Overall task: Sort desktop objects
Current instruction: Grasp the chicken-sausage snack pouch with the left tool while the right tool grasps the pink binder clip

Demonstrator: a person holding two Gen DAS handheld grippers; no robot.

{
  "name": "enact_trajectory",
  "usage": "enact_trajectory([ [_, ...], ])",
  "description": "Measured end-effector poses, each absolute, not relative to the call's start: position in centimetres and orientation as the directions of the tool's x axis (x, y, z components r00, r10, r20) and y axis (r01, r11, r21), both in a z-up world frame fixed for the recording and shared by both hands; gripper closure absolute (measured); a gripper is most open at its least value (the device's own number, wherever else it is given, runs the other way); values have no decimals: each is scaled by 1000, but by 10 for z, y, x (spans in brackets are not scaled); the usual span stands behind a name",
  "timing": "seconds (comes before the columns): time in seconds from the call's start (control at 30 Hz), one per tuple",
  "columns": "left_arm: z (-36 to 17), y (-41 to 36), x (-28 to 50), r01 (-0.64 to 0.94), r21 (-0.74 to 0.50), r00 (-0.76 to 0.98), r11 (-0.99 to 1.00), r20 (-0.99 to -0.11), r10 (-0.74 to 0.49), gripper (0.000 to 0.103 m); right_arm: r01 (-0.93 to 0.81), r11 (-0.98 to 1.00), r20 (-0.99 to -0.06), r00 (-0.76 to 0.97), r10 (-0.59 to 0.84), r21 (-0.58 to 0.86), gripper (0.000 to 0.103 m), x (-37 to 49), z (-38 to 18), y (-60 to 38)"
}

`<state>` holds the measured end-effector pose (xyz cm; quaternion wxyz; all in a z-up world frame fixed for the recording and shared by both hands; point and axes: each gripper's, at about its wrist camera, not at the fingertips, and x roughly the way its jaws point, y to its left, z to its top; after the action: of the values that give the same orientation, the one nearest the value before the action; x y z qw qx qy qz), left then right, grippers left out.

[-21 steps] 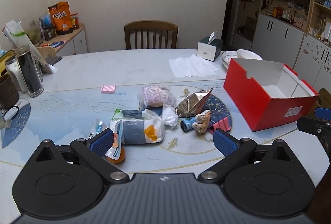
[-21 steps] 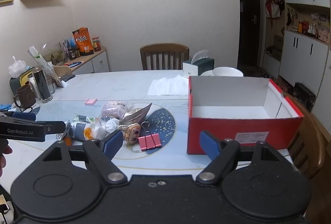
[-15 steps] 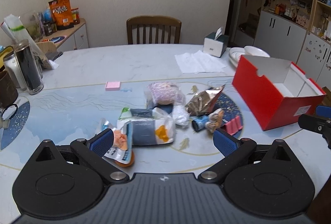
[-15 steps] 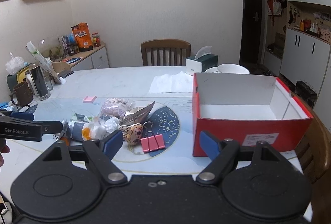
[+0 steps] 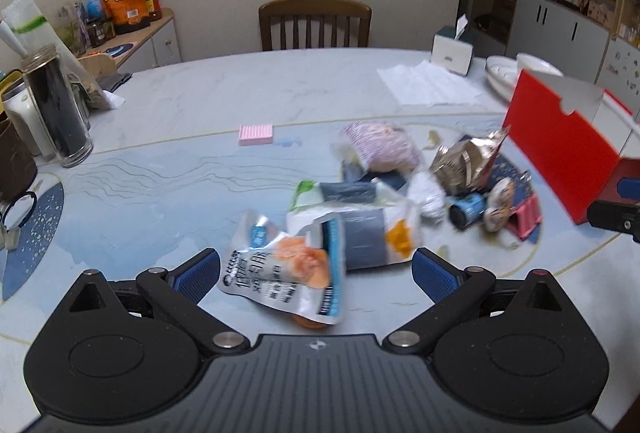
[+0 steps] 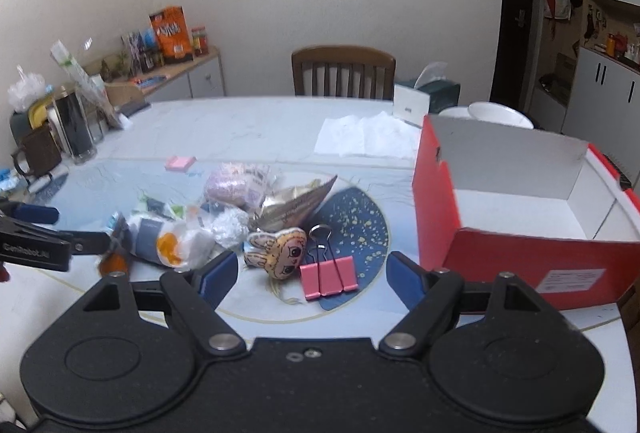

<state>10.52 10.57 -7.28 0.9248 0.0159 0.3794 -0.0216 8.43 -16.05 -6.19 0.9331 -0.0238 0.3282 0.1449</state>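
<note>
A: Although its flaps stand raised, can anything be seen inside the red cardboard box point(image 6: 516, 233)?

B: Only its bare white floor is seen; it stands on the marbled table point(image 5: 224, 105), right of the pile.

A: What is made out in the pile?

B: A glossy snack packet point(image 5: 288, 279) lies between the spread pads of the left gripper point(image 5: 316, 275), untouched. A crinkled foil wrapper point(image 6: 294, 205), a flat plush bunny point(image 6: 278, 251) and a pink binder clip point(image 6: 328, 275) with wire handles are seen beside it.

A: And the right gripper point(image 6: 312, 275)?

B: Its jaws are held wide above the clip; nothing is gripped.
</note>
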Motion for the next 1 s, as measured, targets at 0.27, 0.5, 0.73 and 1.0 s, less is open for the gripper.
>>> enact_trajectory([
  [0.27,-85,128,124,81,14,686,997,-726,-46,1,-271,962,-676,706,209,14,23,117,-90,-143],
  [0.5,-97,122,134,169,45,669,985,-739,-81,1,-258,966,-711,684,166,-23,24,137,-109,-139],
  [0.73,-111,131,151,186,40,633,982,-769,-88,1,-265,964,-738,657,151,-39,24,153,-124,-140],
  [1.0,-123,135,166,197,15,597,980,-795,-108,1,-285,958,-762,625,170,-20,24,165,-137,-141],
])
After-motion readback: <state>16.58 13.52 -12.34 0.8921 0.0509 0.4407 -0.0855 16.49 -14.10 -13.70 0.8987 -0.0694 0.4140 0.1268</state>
